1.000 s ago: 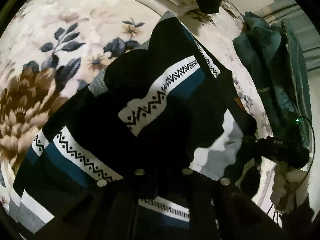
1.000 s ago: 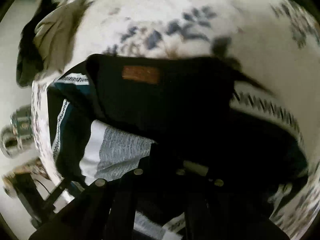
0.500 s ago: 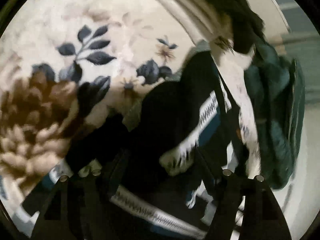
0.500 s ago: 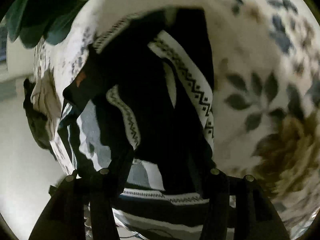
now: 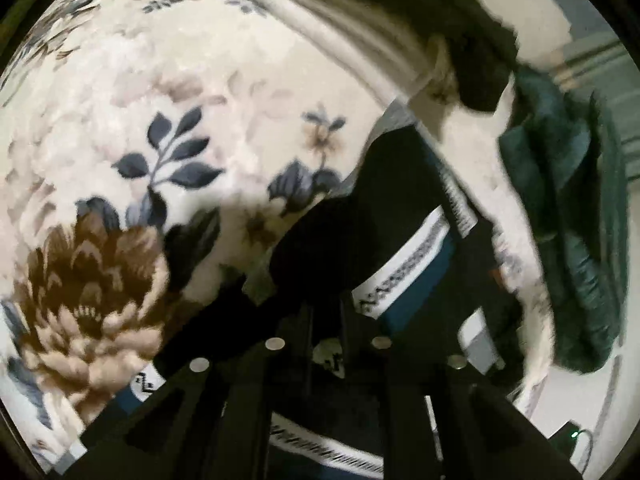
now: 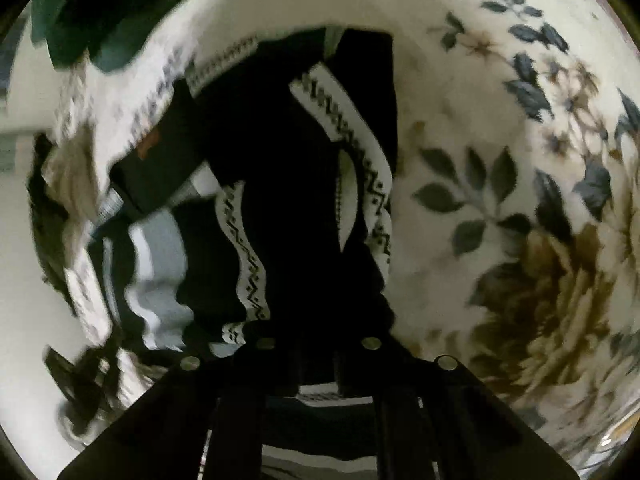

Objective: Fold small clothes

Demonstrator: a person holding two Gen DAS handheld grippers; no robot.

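Both grippers sit low over a dark sweater spread on a floral blanket. Left gripper (image 5: 326, 320) has its fingers drawn close together, with dark sweater (image 5: 372, 216) cloth and a bit of patterned white band showing in the narrow gap; it looks clamped on the fabric. Right gripper (image 6: 316, 340) likewise has its fingers close, with black cloth of the sweater (image 6: 288, 184) between them; the grip itself is lost in shadow. The sweater's white zigzag bands run away from both grippers. On the blanket (image 5: 168, 92), a green garment (image 5: 568, 216) lies far right in the left view, and a dark garment (image 5: 472, 60) lies at the far edge.
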